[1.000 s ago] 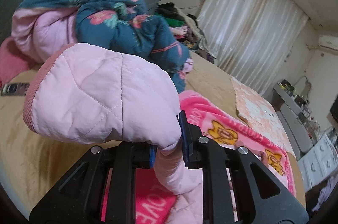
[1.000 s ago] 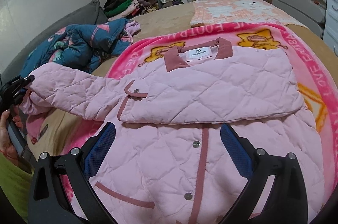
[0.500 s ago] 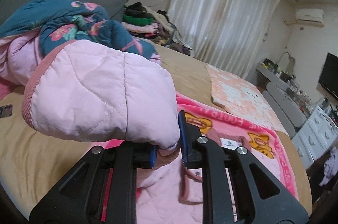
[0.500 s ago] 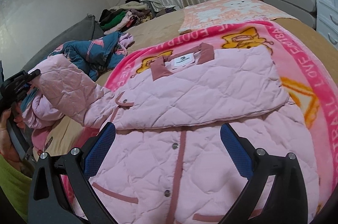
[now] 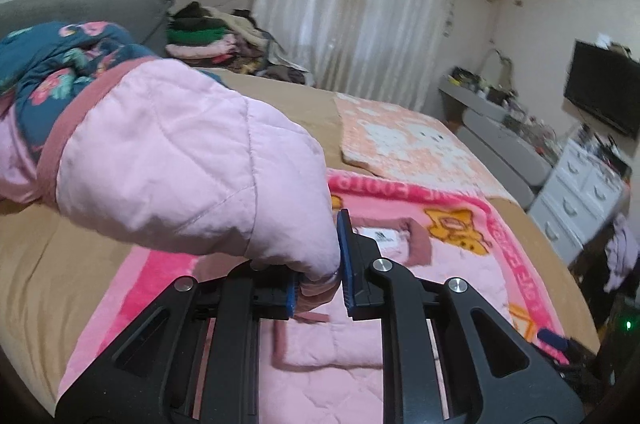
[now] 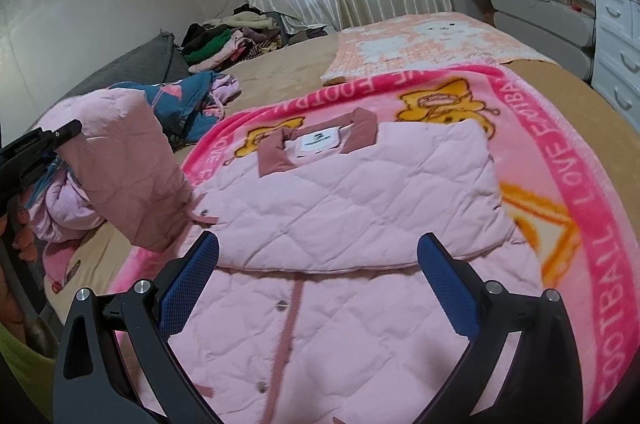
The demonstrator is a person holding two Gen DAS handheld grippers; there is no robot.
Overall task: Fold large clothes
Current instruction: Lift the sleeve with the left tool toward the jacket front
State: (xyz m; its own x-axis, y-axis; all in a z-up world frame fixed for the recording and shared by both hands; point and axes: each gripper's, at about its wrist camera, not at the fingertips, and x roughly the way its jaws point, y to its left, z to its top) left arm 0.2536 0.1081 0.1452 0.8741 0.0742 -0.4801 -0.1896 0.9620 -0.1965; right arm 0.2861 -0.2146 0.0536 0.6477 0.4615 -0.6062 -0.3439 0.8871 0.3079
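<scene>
Quilted pale-pink jacket [image 6: 352,208] with dusty-rose collar and placket, lying snap-buttoned on a pink cartoon blanket [image 6: 560,160] over the tan bed [image 6: 280,72]. One sleeve [image 5: 180,160] lifted off the bed, pinched in the clenched left gripper [image 5: 318,282]. Right gripper [image 6: 318,276] spread wide above the hem, grasping nothing.

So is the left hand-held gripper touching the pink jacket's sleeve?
Touching. The left wrist view shows the left hand-held gripper with its blue pads pinched on the quilted sleeve, fabric bunched between them.
</scene>
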